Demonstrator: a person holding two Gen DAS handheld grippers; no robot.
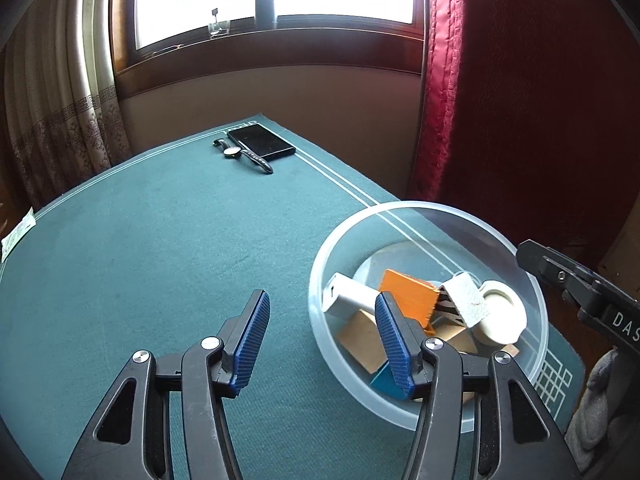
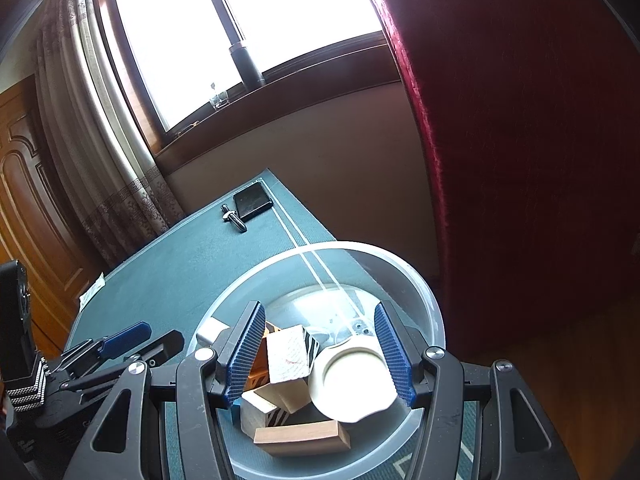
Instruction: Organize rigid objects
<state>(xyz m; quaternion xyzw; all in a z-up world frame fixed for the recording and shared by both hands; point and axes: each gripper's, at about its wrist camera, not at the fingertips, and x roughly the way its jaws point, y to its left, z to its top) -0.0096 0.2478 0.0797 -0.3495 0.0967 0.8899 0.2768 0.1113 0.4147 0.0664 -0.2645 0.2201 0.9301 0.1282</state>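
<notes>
Blocks (image 2: pixel 288 364) lie heaped in the bowl (image 2: pixel 434 320), right under the right gripper (image 2: pixel 320 354), its jaws parted and empty; the left gripper (image 1: pixel 322 344), also empty, sits beside the bowl's rim.

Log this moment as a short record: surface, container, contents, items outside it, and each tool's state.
surface: green mat on a table by a window
container: clear plastic bowl, near the mat's right edge
contents: orange block, white cylinder, white tape roll, zebra-striped block, plain wooden blocks, piled loosely
outside bowl: black phone and wristwatch, side by side at the far end
left tool: open, nothing between its pads, beside the bowl's left rim
right tool: open, above the bowl, straddling the pile, gripping nothing
</notes>
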